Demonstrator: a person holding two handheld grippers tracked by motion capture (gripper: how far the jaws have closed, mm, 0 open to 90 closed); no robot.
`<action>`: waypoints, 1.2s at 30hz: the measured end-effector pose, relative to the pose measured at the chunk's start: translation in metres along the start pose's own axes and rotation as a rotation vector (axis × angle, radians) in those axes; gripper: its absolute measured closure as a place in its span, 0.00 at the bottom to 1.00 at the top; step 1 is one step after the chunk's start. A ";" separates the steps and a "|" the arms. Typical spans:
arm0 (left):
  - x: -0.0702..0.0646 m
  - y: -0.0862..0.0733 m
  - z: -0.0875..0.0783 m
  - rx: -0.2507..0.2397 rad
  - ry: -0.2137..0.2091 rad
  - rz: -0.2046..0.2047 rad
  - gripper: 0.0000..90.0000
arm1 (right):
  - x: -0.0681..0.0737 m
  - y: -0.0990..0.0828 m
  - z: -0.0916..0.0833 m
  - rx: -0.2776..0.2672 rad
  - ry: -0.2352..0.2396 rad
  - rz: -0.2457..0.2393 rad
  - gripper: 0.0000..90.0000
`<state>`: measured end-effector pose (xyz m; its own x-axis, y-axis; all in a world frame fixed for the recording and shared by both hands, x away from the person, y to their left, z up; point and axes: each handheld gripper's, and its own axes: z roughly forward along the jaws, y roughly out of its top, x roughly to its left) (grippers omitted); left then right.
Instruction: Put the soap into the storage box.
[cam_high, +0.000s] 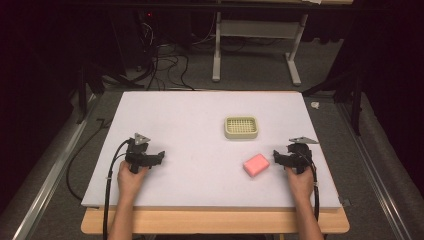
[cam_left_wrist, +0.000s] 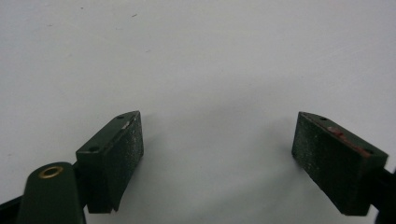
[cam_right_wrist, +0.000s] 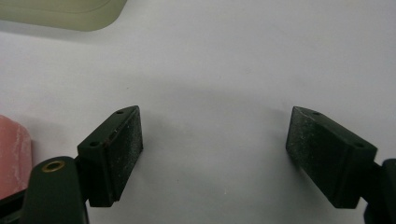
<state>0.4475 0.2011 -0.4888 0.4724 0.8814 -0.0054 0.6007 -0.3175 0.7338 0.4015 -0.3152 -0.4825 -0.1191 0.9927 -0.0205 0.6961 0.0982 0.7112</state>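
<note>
A pink block (cam_high: 256, 165) like a soap bar lies on the white board (cam_high: 200, 130), right of centre. A cream soap dish (cam_high: 241, 127) with a gridded top sits just beyond it. My right gripper (cam_high: 276, 157) rests on the board a little to the right of the pink block, open with nothing between its jaws (cam_right_wrist: 215, 144); the block's edge (cam_right_wrist: 13, 158) shows at that view's left and the dish (cam_right_wrist: 65, 14) at its top. My left gripper (cam_high: 161, 156) rests on the board at the left, open and empty (cam_left_wrist: 217, 144).
The white board lies on a wooden table (cam_high: 215, 221). Beyond it are a grey floor, black cables (cam_high: 165, 65) and a white table frame (cam_high: 255, 45). Metal rails (cam_high: 45, 185) run along both sides.
</note>
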 end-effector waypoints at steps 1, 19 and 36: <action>0.000 0.000 0.000 0.000 0.000 0.000 0.19 | 0.001 0.000 0.000 -0.003 -0.002 -0.001 0.22; 0.000 0.000 0.000 0.000 -0.001 -0.001 0.19 | 0.001 0.001 -0.006 -0.014 0.031 -0.001 0.23; 0.000 0.000 0.000 0.000 -0.001 -0.001 0.19 | 0.006 -0.001 -0.028 -0.074 0.077 -0.016 0.23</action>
<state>0.4476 0.2012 -0.4889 0.4721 0.8815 -0.0068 0.6011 -0.3163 0.7339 0.3803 -0.3116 -0.4638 -0.1857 0.9824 0.0193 0.6398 0.1060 0.7612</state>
